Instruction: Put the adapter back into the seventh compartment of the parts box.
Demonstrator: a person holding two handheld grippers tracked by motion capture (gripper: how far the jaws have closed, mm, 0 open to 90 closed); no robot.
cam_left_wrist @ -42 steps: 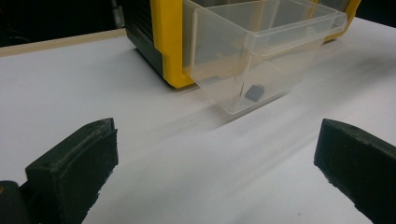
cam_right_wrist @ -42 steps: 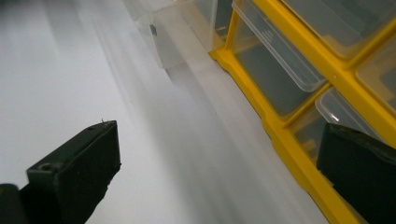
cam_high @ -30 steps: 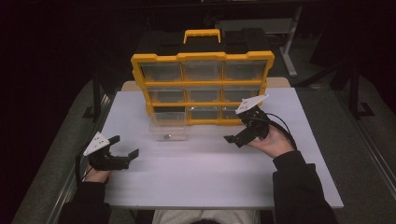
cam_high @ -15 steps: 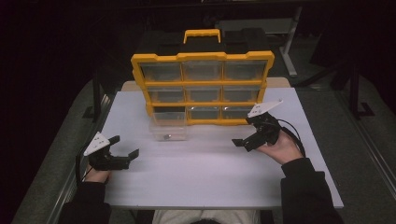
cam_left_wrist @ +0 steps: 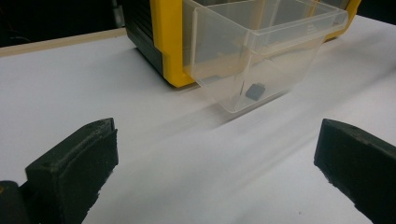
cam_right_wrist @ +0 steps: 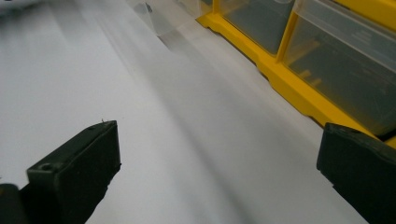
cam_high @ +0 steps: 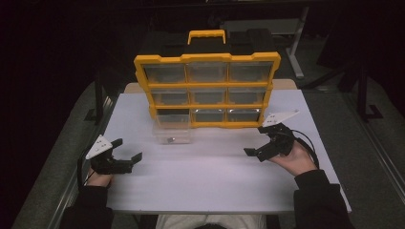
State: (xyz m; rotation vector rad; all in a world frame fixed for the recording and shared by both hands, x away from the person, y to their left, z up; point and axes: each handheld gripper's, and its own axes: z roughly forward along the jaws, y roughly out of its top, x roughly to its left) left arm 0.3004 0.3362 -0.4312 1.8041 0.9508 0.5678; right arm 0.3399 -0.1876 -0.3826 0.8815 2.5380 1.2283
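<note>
A clear plastic drawer (cam_high: 173,134) sits pulled out at the bottom left of the yellow organizer (cam_high: 207,90), a small dark part (cam_left_wrist: 255,90) on its floor. Both tools rest on the white surface (cam_high: 205,176) with jaws spread wide and empty: the left tool (cam_high: 125,153) near the front left edge, the right tool (cam_high: 254,140) just before the organizer's right end.

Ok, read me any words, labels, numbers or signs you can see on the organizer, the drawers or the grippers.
No text can be read anywhere.
Organizer: plain yellow frame, no label or brand in sight.
Pulled-out drawer: a faint raised mark near its rim, too small and blurred to read.
Left gripper and right gripper: no markings visible on the plates or jaws.
</note>
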